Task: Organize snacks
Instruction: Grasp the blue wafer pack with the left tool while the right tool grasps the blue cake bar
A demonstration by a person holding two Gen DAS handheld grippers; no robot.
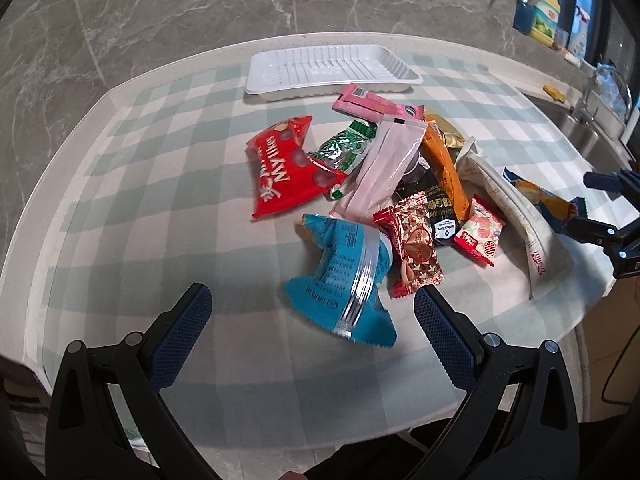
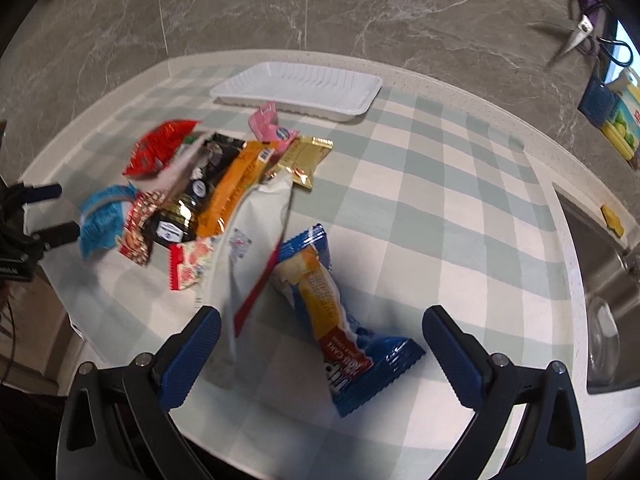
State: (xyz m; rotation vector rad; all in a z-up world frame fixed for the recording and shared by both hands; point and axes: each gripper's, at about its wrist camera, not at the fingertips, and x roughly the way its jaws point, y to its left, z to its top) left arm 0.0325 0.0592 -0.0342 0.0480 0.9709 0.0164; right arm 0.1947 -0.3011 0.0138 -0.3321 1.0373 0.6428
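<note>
A heap of snack packets lies on the checked tablecloth point(image 1: 160, 216). A white tray point(image 1: 332, 68) stands empty at the far edge; it also shows in the right wrist view point(image 2: 298, 92). My left gripper point(image 1: 312, 304) is open, just short of a light blue packet point(image 1: 340, 280). Beside it lie a red patterned candy point(image 1: 414, 240), a red bag point(image 1: 284, 168) and a pink-white sachet point(image 1: 380, 164). My right gripper point(image 2: 320, 322) is open over a dark blue cake packet point(image 2: 340, 320), with a white pouch point(image 2: 252, 240) to its left.
A steel sink point(image 2: 600, 280) with a tap point(image 1: 592, 92) sits at the table's right. Bottles and boxes point(image 1: 544, 12) stand on the far right counter. Scissors point(image 2: 580, 32) hang on the grey marble wall point(image 1: 200, 8). The table's near edge point(image 1: 280, 436) is close under the left gripper.
</note>
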